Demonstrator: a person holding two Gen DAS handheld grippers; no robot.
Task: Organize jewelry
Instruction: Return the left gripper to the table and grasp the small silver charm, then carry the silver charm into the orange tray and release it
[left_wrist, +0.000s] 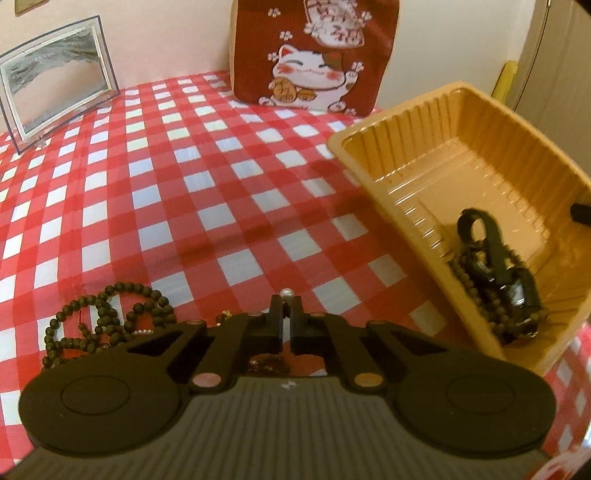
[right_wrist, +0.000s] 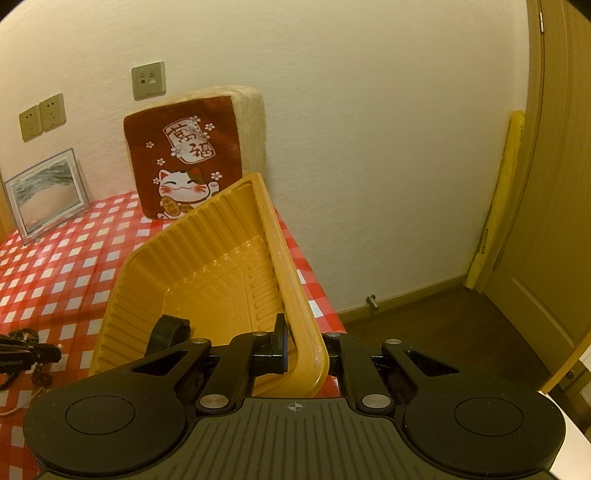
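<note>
My left gripper (left_wrist: 284, 300) is shut on a small piece with a pearl bead (left_wrist: 285, 293) at its tips, held just above the checked cloth. A dark bead necklace (left_wrist: 103, 325) lies on the cloth to its left. My right gripper (right_wrist: 295, 332) is shut on the near rim of a yellow plastic tray (right_wrist: 207, 266) and holds it tilted. In the left wrist view the tray (left_wrist: 476, 147) sits to the right, with a black strap piece and dark beads (left_wrist: 498, 280) in its low corner. The left gripper's tip (right_wrist: 40, 354) shows at the right view's left edge.
A red and white checked cloth (left_wrist: 184, 184) covers the table. A red lucky-cat cushion (left_wrist: 314, 55) leans on the back wall. A glass picture frame (left_wrist: 55, 85) stands at back left. The table's right edge (right_wrist: 317, 288) drops to a wood floor by a door (right_wrist: 554, 221).
</note>
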